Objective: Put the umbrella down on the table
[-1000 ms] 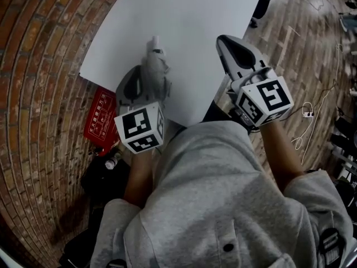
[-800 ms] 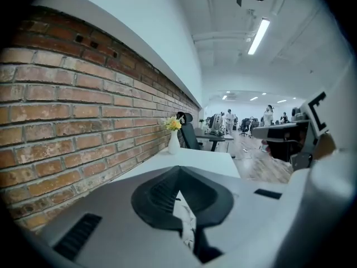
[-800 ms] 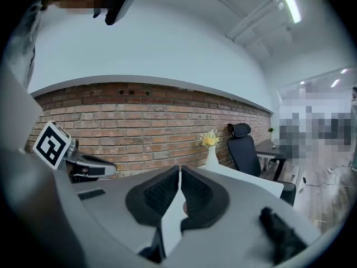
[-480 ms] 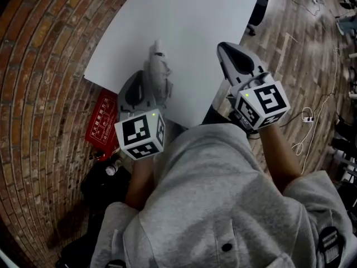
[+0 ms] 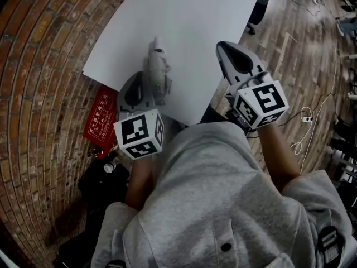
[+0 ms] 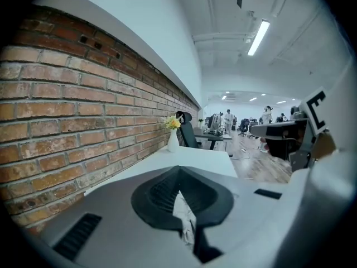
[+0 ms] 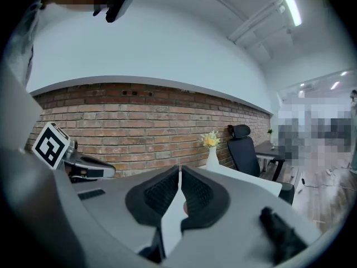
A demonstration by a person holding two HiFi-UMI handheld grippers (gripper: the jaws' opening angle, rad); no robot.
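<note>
Left claw (image 6: pixel 179 176): jaws closed together, pinching a fold of pale grey fabric that belongs to the folded grey compact umbrella (image 5: pixel 157 66). In the head view the umbrella projects from this claw, pointing away from the person, over the near left part of the white rectangular worktop (image 5: pixel 189 21). It cannot be told whether the umbrella rests on the surface.

Right claw (image 7: pixel 179 175): black ribbed pads drawn together to a thin slit, with nothing gripped. It is positioned at the worktop's near right edge, well apart from the umbrella.

Far end of the worktop: a white vase with yellow flowers (image 7: pixel 212 152), and a black office chair (image 7: pixel 244 149) just beyond it. A red-brown brick wall (image 6: pixel 83 110) runs along the left side. A red printed box (image 5: pixel 102 119) lies below the worktop's near left corner.
</note>
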